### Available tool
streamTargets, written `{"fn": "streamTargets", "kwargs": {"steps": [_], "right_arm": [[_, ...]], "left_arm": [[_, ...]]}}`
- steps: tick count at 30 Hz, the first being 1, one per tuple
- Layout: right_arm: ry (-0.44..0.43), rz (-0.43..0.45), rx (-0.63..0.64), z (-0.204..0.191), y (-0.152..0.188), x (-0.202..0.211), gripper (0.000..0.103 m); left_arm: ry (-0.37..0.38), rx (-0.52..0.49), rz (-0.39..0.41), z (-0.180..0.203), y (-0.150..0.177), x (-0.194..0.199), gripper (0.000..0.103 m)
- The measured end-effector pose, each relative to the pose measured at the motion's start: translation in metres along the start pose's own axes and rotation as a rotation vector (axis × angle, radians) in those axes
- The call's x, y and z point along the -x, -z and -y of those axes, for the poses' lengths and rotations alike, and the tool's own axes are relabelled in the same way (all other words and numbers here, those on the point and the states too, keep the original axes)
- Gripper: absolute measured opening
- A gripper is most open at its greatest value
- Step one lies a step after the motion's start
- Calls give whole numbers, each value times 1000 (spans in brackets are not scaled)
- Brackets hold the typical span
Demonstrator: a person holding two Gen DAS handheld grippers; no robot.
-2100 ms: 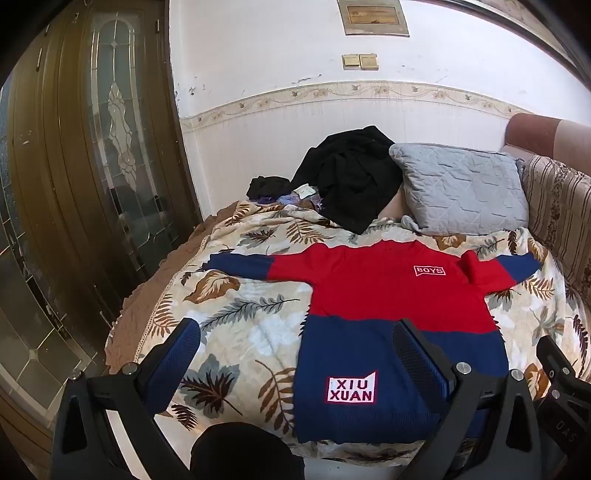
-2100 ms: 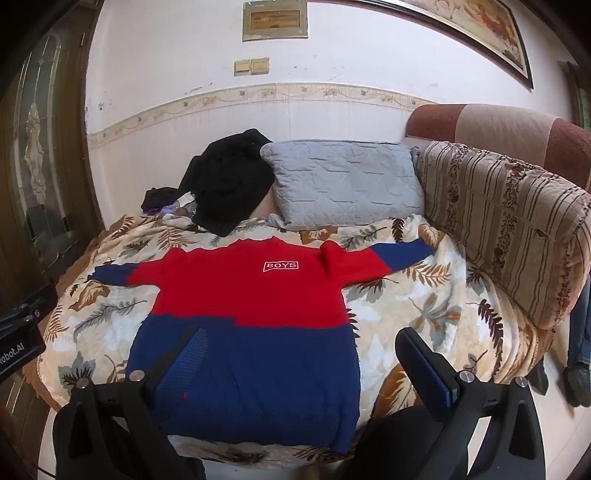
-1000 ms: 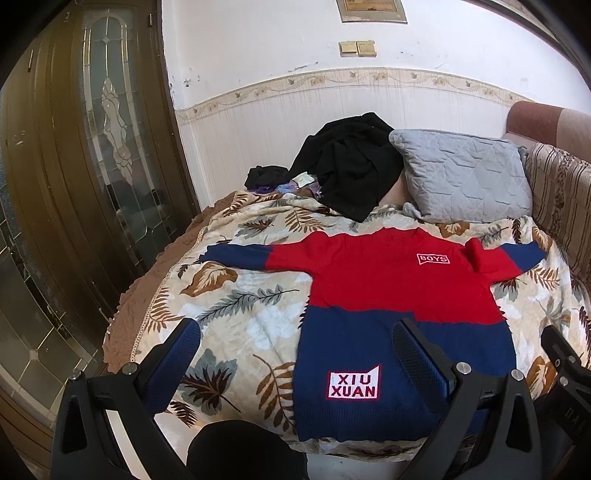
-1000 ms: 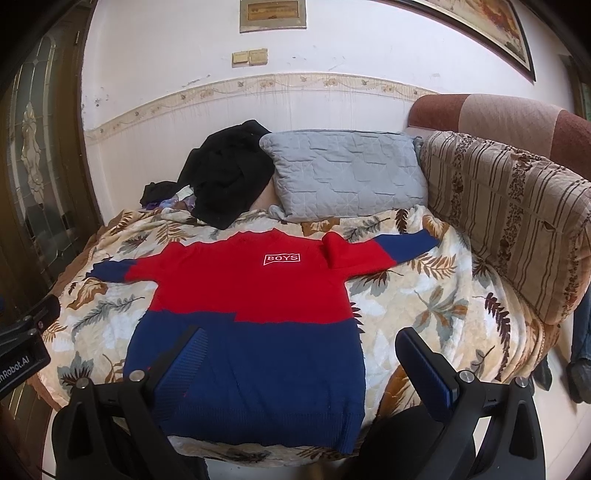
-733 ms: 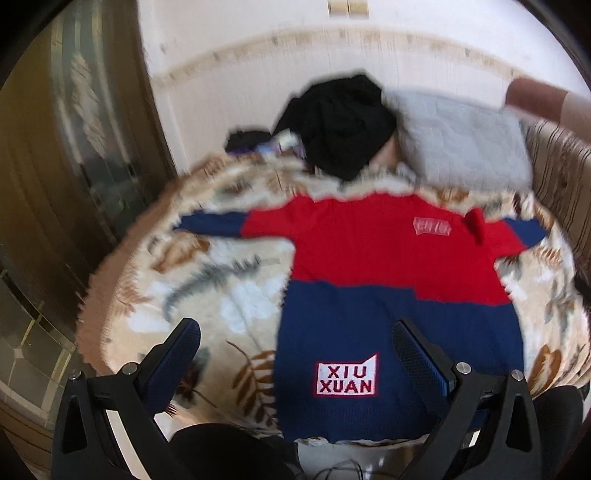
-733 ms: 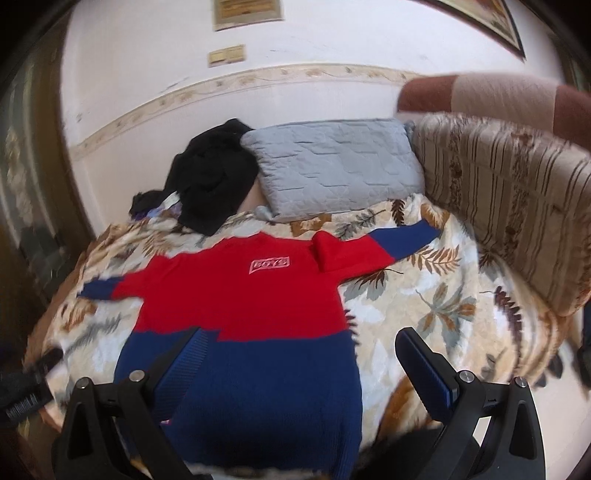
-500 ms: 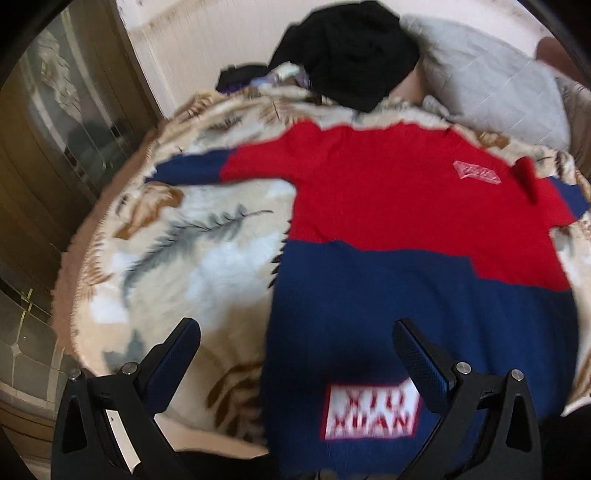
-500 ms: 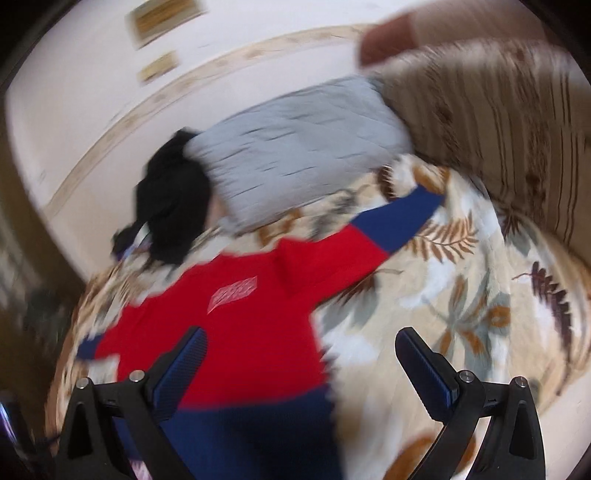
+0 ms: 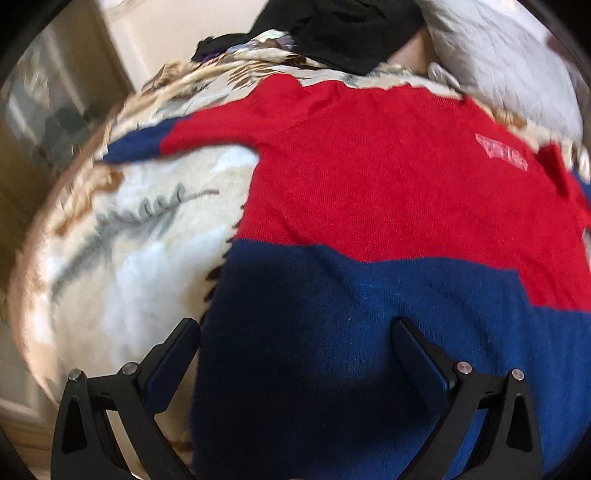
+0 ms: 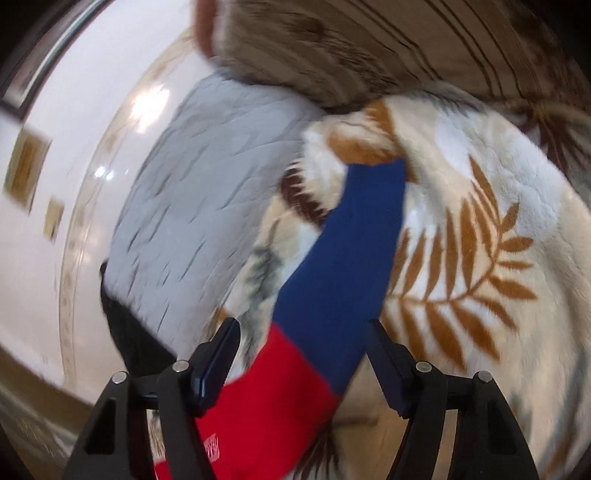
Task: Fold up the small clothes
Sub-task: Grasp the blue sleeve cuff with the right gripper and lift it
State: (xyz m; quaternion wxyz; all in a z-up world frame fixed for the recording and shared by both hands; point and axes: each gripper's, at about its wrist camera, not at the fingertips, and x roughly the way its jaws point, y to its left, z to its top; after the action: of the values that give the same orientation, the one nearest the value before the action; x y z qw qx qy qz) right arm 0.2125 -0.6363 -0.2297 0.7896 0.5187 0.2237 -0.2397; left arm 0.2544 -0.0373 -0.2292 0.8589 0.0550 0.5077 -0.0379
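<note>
sweater (image 9: 369,206) | chest label (image 9: 500,152) blurred, unreadable | right claw (image 10: 301,334) closing

Under me I see a bed with a cream blanket (image 9: 122,266) printed with brown and grey leaves. At its far end lies a grey quilted pillow (image 10: 207,206) beside some black clothes (image 9: 347,29). A brown striped cushion (image 10: 388,44) stands along one side. The wall (image 10: 66,206) is white, with a thin patterned border.
</note>
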Motion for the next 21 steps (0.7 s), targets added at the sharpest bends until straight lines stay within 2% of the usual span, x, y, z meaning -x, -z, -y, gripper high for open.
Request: {"fn": "streamTargets", "kwargs": {"steps": [2, 5, 8, 9, 10, 13, 16, 21], "right_arm": [[25, 17, -24, 9, -9, -9, 72], [12, 15, -53, 18, -21, -25, 70], [20, 0, -68, 26, -32, -48, 61], [33, 3, -51, 26, -34, -53, 51], [39, 5, -38, 26, -33, -55, 37], [14, 15, -26, 28, -34, -61, 17], [-6, 28, -18, 21, -32, -54, 15], [-196, 20, 108, -52, -12, -24, 15]], "left_arm": [[33, 31, 7, -6, 2, 0, 103], [17, 7, 39, -1, 5, 2, 103], [16, 6, 61, 0, 9, 4, 103], [22, 10, 57, -1, 10, 4, 103], [29, 11, 53, 0, 11, 3, 103], [31, -9, 36, -4, 4, 1, 103], [11, -35, 63, -3, -3, 7, 103], [-22, -30, 167, -7, -8, 29, 103]]}}
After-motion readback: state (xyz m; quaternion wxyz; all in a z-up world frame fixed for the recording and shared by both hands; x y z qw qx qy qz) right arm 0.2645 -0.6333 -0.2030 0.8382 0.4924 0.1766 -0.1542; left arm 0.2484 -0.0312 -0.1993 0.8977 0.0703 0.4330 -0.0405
